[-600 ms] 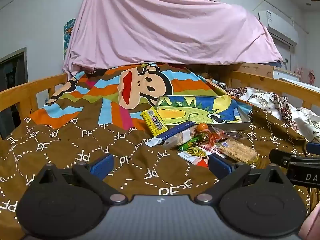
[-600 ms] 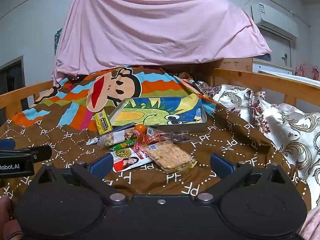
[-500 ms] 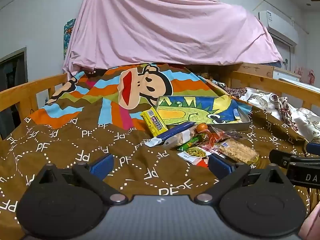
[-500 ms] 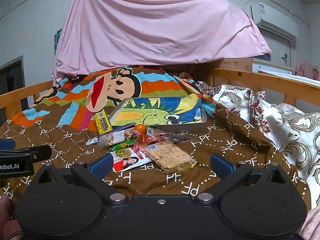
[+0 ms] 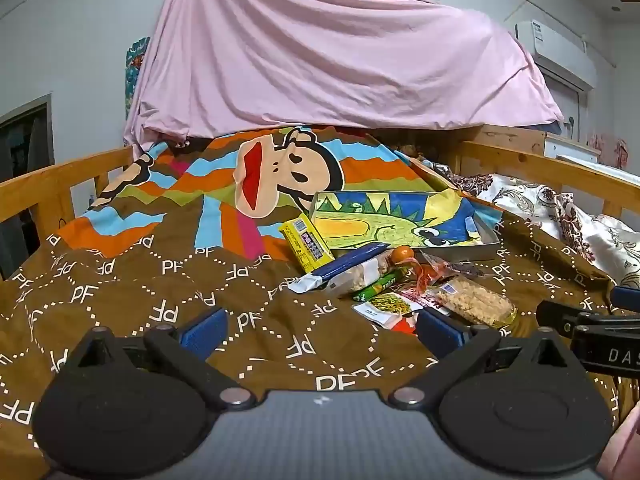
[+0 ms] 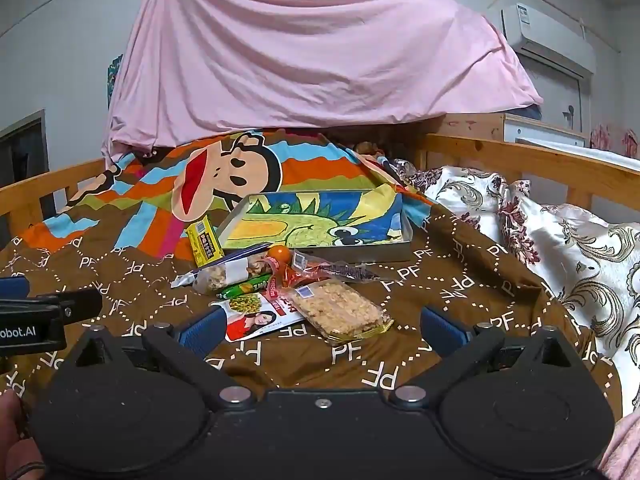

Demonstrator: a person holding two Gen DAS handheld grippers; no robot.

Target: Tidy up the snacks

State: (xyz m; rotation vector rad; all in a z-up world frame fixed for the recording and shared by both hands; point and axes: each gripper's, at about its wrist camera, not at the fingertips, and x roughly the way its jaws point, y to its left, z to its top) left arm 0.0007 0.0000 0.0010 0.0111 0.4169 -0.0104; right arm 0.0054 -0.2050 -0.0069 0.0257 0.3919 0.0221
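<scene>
A shallow grey tray (image 6: 394,249) is seen on the bed, lined with a bright dinosaur-print cloth (image 6: 320,222); no snack can be made out inside it. The snacks are gathered in a loose pile just in front of the tray's near edge, on the brown blanket (image 6: 460,280). A yellow packet (image 6: 203,242) is propped at the tray's left corner, and a blue-topped bag of nuts (image 6: 232,268) lies beside it. A small orange fruit (image 6: 279,254) is lodged between that bag and the tray, with a green stick pack (image 6: 244,289) just below. A clear pack of puffed-rice bars (image 6: 340,310) lies nearest, touching a flat packet printed with a woman's picture (image 6: 256,316), and a crumpled red-orange wrapper (image 6: 316,270) is spread between the bars and the tray. The left gripper (image 5: 320,330) is held low over the blanket, left of the pile, its blue pads spread wide with nothing between them. The right gripper (image 6: 320,330) is likewise fully released and empty, with the rice bars just beyond its open jaws. The blanket is patterned with white dotted hexagons and letters, and a striped cartoon-monkey section (image 6: 224,176) is seen at its far end. A wooden bed rail (image 5: 60,184) runs along the left, a floral white quilt (image 6: 560,240) is bunched on the right, and a pink sheet (image 6: 312,60) is draped high behind. An air conditioner (image 6: 548,36) is mounted on the far right wall.
</scene>
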